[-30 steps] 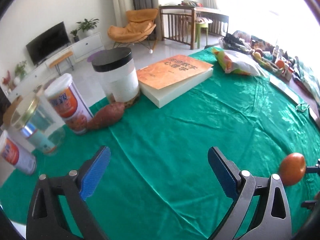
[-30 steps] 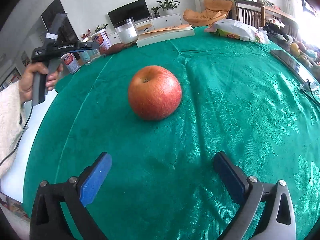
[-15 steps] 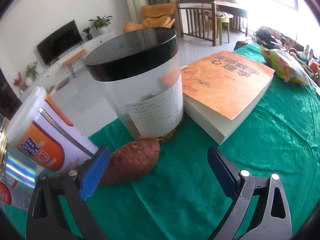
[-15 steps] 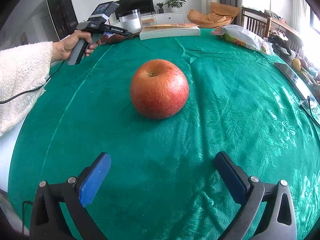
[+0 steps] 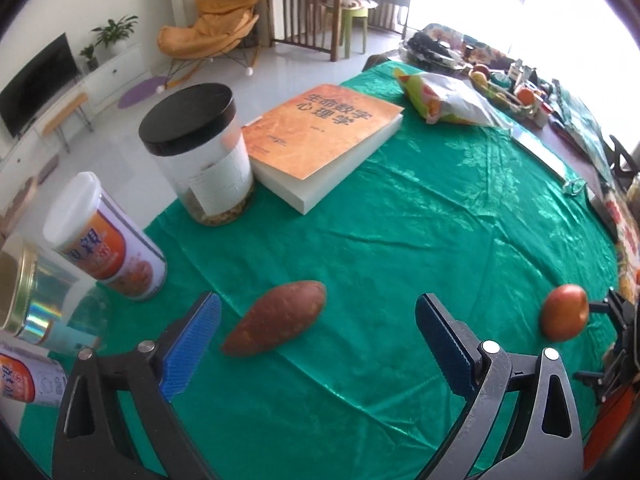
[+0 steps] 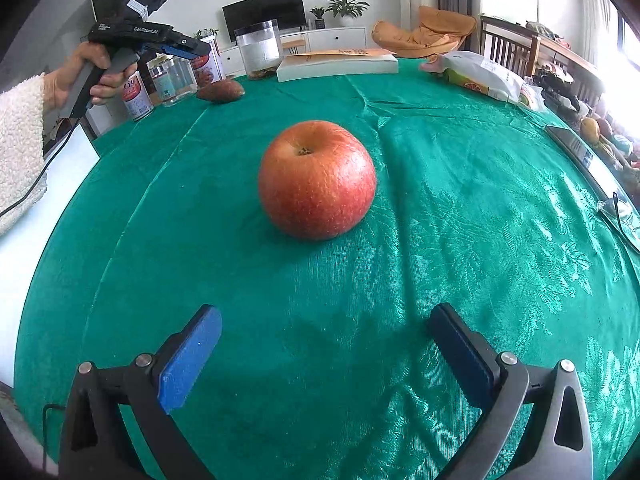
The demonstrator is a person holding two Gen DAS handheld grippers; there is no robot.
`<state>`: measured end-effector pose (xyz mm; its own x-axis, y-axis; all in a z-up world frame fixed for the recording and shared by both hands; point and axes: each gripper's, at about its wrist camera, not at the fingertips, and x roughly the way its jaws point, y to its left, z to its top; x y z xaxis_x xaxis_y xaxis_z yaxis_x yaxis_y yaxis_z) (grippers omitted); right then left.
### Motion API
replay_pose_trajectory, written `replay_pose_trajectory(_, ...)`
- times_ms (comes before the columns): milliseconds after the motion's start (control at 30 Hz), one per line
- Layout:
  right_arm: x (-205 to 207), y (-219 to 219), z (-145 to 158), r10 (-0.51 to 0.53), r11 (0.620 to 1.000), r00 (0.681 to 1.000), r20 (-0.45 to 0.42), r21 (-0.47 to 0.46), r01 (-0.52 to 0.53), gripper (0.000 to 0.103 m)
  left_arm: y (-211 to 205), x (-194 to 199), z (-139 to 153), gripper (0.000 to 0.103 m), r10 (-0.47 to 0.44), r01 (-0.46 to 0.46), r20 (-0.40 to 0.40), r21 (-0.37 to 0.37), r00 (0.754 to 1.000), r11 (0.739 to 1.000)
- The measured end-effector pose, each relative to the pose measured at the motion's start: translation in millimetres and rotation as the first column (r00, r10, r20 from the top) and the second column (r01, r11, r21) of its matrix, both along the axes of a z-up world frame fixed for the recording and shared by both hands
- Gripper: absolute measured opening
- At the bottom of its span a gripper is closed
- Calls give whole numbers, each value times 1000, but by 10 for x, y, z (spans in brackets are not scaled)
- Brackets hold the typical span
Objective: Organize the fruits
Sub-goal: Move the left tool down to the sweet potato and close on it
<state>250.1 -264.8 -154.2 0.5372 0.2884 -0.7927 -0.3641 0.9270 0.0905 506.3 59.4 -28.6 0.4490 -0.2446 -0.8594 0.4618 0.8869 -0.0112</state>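
A reddish-brown sweet potato (image 5: 276,324) lies on the green tablecloth (image 5: 400,240), just ahead of my open left gripper (image 5: 316,344) and nearer its left finger; nothing is gripped. A red apple (image 6: 316,178) stands stem up in the middle of the cloth, a short way ahead of my open right gripper (image 6: 324,356). In the left wrist view the apple (image 5: 564,312) shows at the far right. In the right wrist view a hand in a white fleece sleeve holds the left gripper (image 6: 176,46) above the sweet potato (image 6: 220,90).
Behind the sweet potato stand a clear jar with a black lid (image 5: 200,152), an orange book (image 5: 320,132), several cans (image 5: 108,256) and a glass jar (image 5: 36,304) at the left edge. A snack bag (image 5: 444,98) lies at the back. A dark phone (image 6: 576,148) lies far right.
The left gripper had closed in on the jar and sweet potato, then drew back and up. The sweet potato now lies apart from the jar's base. The right gripper has hardly moved.
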Motion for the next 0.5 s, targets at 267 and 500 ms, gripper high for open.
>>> replay_pose_trajectory(267, 7, -30, 7, 2, 1000, 1000, -2, 25, -2, 103, -161, 28, -692, 96, -56, 74, -114, 164, 992, 984)
replay_pose_trajectory(500, 4, -18, 5, -1, 1000, 1000, 1, 19, 1, 103, -197, -305, -645, 96, -181, 216, -205, 163, 962, 963)
